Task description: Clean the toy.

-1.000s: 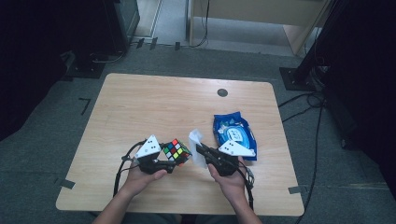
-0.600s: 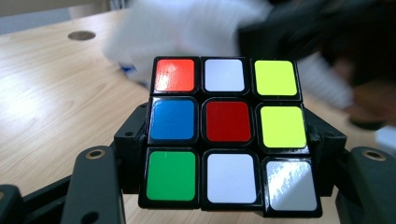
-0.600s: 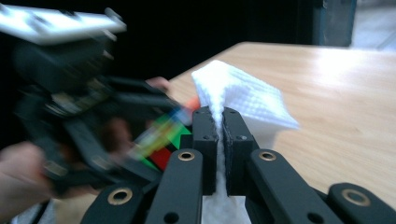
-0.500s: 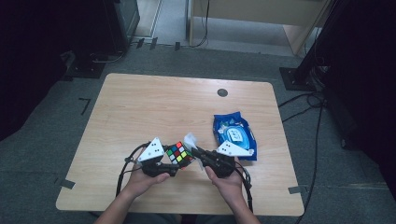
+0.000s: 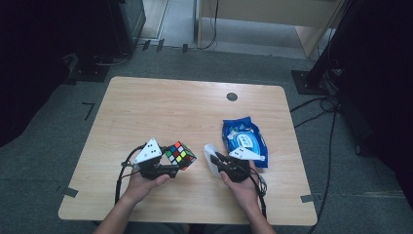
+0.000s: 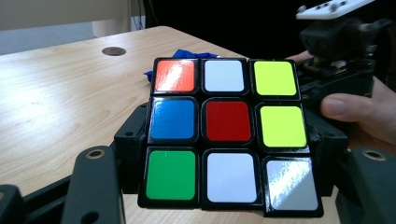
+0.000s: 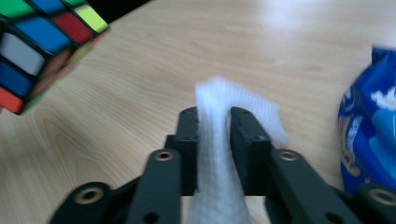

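So the left tongs (image 5: 176, 168) are clamped on the scrambled multicoloured plastic puzzle cube (image 5: 180, 155), holding it off the light wooden table (image 5: 160, 112) with one face turned toward the other hand. The right tongs (image 5: 214, 161) are pinched tight on a crumpled white wet wipe (image 7: 219, 140) that sticks up between the jaws.

Compared with a second ago, the right tongs and wipe have backed off a bit: they were touching the cube, and now there's a clear gap to the cube's right. My guess is that's a pause between wiping strokes, or a re-aim at another face, so the cleaning looks mid-way, not finished.

Further right of the cube, the blue plastic wipes packet (image 5: 245, 141) lies flat on the table. It has white print on it, but it's too blurry to read. No logo visible on the cube either.
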A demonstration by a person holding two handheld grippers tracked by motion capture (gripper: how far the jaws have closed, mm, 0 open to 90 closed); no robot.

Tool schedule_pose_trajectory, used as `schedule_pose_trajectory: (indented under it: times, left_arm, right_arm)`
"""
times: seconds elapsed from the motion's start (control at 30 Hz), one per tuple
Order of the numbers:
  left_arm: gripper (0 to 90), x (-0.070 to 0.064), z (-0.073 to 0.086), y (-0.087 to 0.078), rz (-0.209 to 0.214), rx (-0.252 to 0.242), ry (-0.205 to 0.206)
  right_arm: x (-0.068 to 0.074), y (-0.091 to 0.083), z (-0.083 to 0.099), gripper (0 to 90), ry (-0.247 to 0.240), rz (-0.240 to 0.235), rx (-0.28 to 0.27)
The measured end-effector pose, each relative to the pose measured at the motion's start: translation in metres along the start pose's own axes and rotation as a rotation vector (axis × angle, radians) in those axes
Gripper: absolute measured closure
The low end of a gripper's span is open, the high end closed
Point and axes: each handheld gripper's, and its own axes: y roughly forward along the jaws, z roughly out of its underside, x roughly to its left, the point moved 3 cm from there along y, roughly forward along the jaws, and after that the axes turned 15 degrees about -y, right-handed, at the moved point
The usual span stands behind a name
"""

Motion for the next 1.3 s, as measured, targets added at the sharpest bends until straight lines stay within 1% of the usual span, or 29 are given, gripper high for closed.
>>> schedule_pose_trajectory:
  times: [0.03, 0.1, 0.17, 0.2, 0.27, 0.33, 0.4, 0.43, 0.47, 0.53, 0.67, 0.7, 0.77, 0.9, 0.97, 1.03, 1.13, 1.2, 1.3]
  left_arm:
    - [33.9, 0.001, 0.000, 0.000, -0.002, 0.000, -0.002]
    - [33.9, 0.002, -0.001, -0.001, -0.007, 0.000, -0.009]
    - [33.9, 0.003, -0.001, -0.001, -0.011, 0.001, -0.019]
    - [33.9, 0.004, -0.002, -0.001, -0.009, 0.000, -0.028]
    - [33.9, 0.006, -0.002, -0.001, -0.011, 0.004, -0.047]
    - [33.9, 0.007, -0.003, -0.001, -0.019, 0.012, -0.058]
    - [33.9, 0.007, -0.003, 0.001, -0.040, 0.024, -0.070]
    - [33.9, 0.007, -0.003, 0.001, -0.046, 0.028, -0.085]
    - [33.9, 0.007, -0.004, 0.002, -0.045, 0.031, -0.093]
    - [33.9, 0.007, -0.004, 0.003, -0.052, 0.040, -0.102]
    - [33.9, 0.002, -0.004, 0.007, -0.052, 0.058, -0.112]
    - [33.9, 0.001, -0.004, 0.007, -0.051, 0.060, -0.112]
    - [33.9, -0.002, -0.004, 0.009, -0.049, 0.065, -0.119]
    - [33.9, -0.006, -0.003, 0.013, -0.043, 0.073, -0.134]
    - [33.8, -0.008, -0.003, 0.015, -0.038, 0.078, -0.144]
    - [33.8, -0.008, -0.002, 0.016, -0.036, 0.082, -0.148]
    - [33.8, -0.007, -0.002, 0.016, -0.037, 0.082, -0.164]
    - [33.8, -0.006, -0.002, 0.016, -0.040, 0.081, -0.174]
    - [33.6, -0.006, -0.001, 0.016, -0.033, 0.082, -0.168]
  right_arm:
    - [0.001, -0.001, -0.002, 67.5, -0.018, 0.000, -0.025]
    - [0.003, -0.003, -0.005, 59.1, -0.046, -0.014, -0.059]
    - [0.009, -0.005, -0.008, 49.4, -0.097, -0.034, -0.099]
    - [0.012, -0.005, -0.009, 46.6, -0.114, -0.044, -0.111]
    - [0.021, -0.004, -0.010, 39.1, -0.167, -0.080, -0.144]
    - [0.031, 0.000, -0.011, 34.5, -0.212, -0.119, -0.161]
    - [0.040, 0.002, -0.012, 31.2, -0.250, -0.137, -0.189]
    - [0.044, 0.004, -0.012, 29.5, -0.270, -0.153, -0.203]
    - [0.050, 0.006, -0.012, 27.7, -0.301, -0.152, -0.222]
    - [0.055, 0.008, -0.013, 25.8, -0.325, -0.149, -0.243]
    - [0.062, 0.012, -0.013, 22.6, -0.375, -0.121, -0.285]
    - [0.064, 0.014, -0.013, 22.3, -0.395, -0.099, -0.291]
    - [0.066, 0.016, -0.013, 22.1, -0.425, -0.073, -0.298]
    - [0.071, 0.020, -0.012, 24.7, -0.466, -0.019, -0.293]
    - [0.073, 0.023, -0.012, 26.6, -0.479, 0.016, -0.285]
    - [0.074, 0.024, -0.012, 29.6, -0.481, 0.040, -0.286]
    - [0.075, 0.024, -0.012, 31.6, -0.486, 0.050, -0.285]
    - [0.075, 0.024, -0.011, 33.0, -0.490, 0.048, -0.278]
    - [0.076, 0.024, -0.012, 33.6, -0.503, 0.051, -0.259]
